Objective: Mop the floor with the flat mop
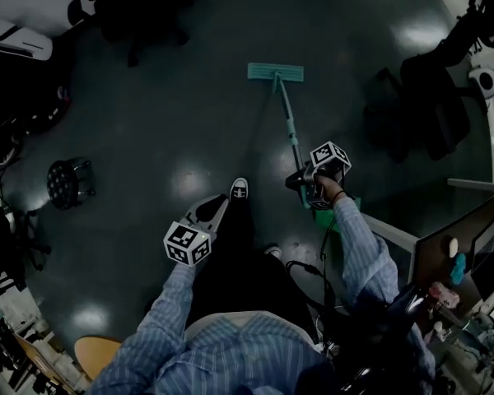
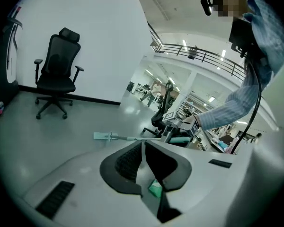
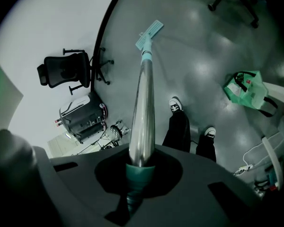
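The flat mop lies with its teal head (image 1: 275, 73) flat on the dark floor ahead of me, and its handle (image 1: 290, 130) slants back to my right gripper (image 1: 303, 181). In the right gripper view that gripper (image 3: 141, 167) is shut on the mop handle (image 3: 143, 108) at the teal grip, and the mop head (image 3: 149, 34) shows far down the pole. My left gripper (image 1: 216, 206) hangs apart from the mop, above my left shoe (image 1: 240, 190). Its jaws (image 2: 143, 150) meet with nothing held. From there the mop head (image 2: 104, 136) lies low on the floor.
A black office chair (image 2: 57, 77) stands by the white wall. A small round stool (image 1: 68, 181) is to my left, dark chairs (image 1: 432, 97) to the right, and a desk (image 1: 477, 245) near right. A green bag (image 3: 244, 91) sits on the floor by my feet.
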Action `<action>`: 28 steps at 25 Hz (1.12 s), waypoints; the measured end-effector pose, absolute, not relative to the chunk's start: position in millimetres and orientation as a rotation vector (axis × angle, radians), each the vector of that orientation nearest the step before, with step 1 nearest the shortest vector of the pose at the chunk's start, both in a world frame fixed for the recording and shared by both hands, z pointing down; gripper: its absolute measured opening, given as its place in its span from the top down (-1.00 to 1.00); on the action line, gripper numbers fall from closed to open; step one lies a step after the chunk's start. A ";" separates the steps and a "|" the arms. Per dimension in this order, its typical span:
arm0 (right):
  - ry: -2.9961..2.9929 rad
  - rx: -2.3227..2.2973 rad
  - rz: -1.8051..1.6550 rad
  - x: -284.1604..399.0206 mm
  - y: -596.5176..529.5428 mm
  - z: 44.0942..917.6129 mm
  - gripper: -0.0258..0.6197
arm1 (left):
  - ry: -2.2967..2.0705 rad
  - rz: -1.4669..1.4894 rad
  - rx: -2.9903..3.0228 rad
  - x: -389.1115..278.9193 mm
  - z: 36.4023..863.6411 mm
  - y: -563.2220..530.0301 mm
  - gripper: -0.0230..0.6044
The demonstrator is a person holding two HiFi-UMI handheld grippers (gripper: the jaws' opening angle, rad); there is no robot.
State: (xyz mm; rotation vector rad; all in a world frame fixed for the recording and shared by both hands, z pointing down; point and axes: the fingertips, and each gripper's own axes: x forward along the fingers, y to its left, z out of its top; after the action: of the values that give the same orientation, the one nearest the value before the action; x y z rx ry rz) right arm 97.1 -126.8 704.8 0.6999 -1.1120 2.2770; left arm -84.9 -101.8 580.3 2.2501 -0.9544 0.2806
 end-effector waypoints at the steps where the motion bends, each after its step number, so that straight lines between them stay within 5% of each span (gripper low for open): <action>1: -1.116 0.701 2.279 97.2 -112.3 701.9 0.89 | -0.952 0.280 2.260 -82.1 577.3 -95.6 0.90; 28: -1.140 0.622 2.263 154.3 235.7 650.4 0.89 | -0.910 0.271 2.406 -1.5 527.3 117.1 0.90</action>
State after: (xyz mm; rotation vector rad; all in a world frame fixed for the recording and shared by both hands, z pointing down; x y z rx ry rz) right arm 154.3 235.7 650.4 0.6218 -1.1403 2.2634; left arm -1.5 117.1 527.3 2.4056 -0.9099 0.2711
